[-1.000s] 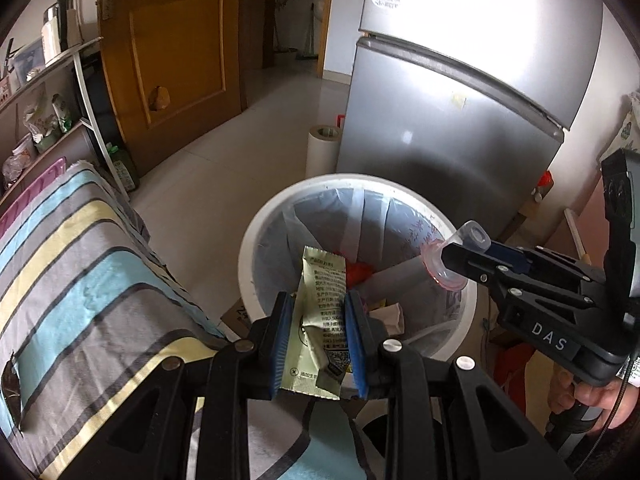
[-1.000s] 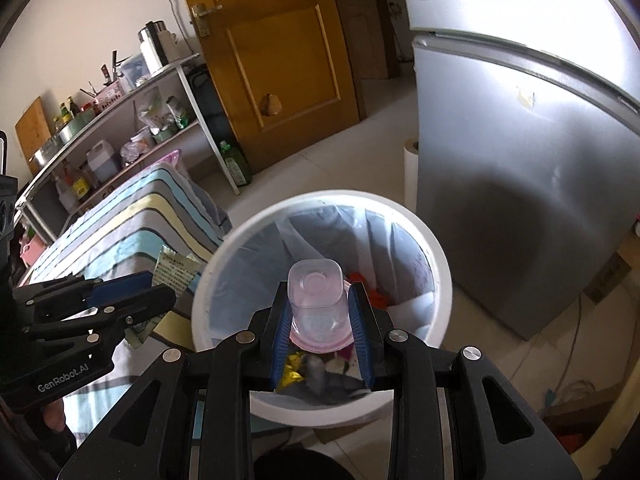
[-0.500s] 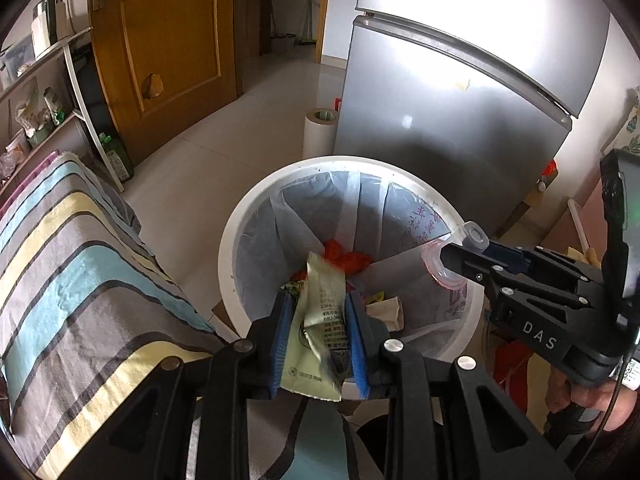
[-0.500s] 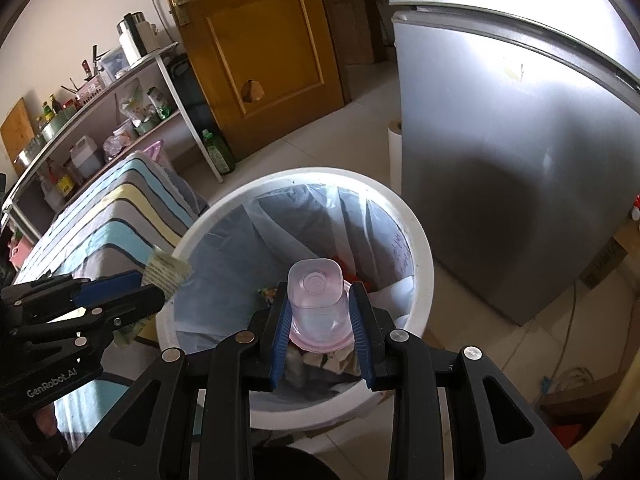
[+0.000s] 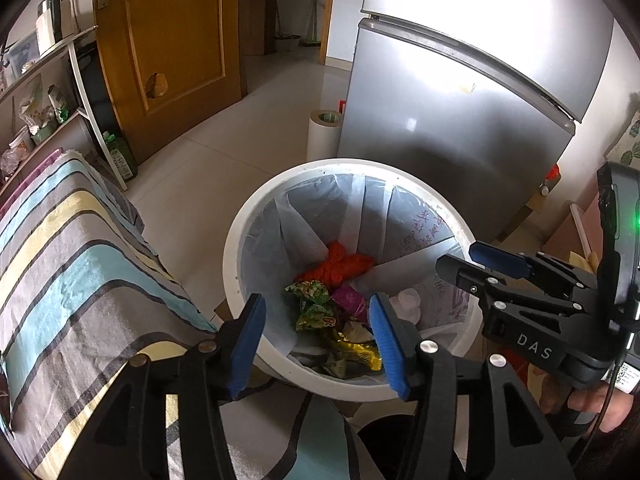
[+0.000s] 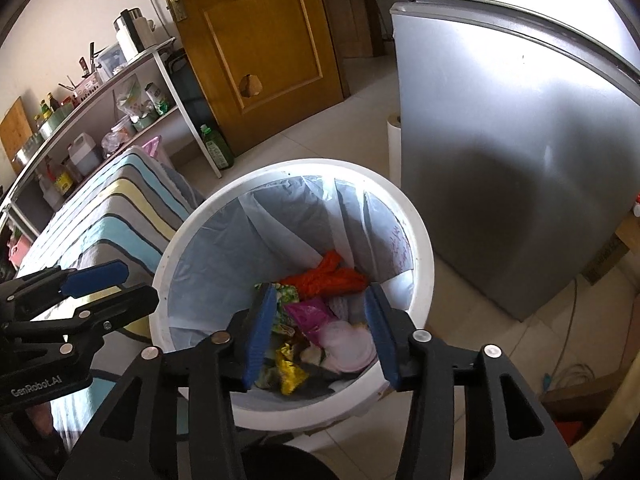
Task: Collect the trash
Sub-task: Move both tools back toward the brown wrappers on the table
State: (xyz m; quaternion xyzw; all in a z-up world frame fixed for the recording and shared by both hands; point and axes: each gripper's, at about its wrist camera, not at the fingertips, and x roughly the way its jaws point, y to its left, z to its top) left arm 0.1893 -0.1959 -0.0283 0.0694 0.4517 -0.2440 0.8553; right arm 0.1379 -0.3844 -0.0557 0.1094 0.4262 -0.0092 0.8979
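Note:
A white round trash bin (image 5: 240, 240) with a pale liner stands on the floor; it also shows in the right wrist view (image 6: 424, 240). Inside lie orange plastic (image 5: 344, 262), green wrappers (image 5: 312, 300), a gold wrapper (image 6: 290, 372) and the pink plastic cup (image 6: 346, 342). My left gripper (image 5: 318, 338) is open and empty above the bin's near rim. My right gripper (image 6: 320, 334) is open and empty over the bin; it also shows in the left wrist view (image 5: 476, 260) at the bin's right side.
A striped cloth (image 5: 72, 264) covers the table left of the bin. A silver fridge (image 5: 460, 120) stands behind it, with a white roll (image 5: 323, 132) beside. A wooden door (image 5: 172, 48) and a metal shelf (image 6: 92, 120) with bottles are at the left.
Both grippers opened. The green-yellow wrapper left my left gripper and the pink cup left my right gripper; the cup lies in the bin. Both grippers moved closer over the bin.

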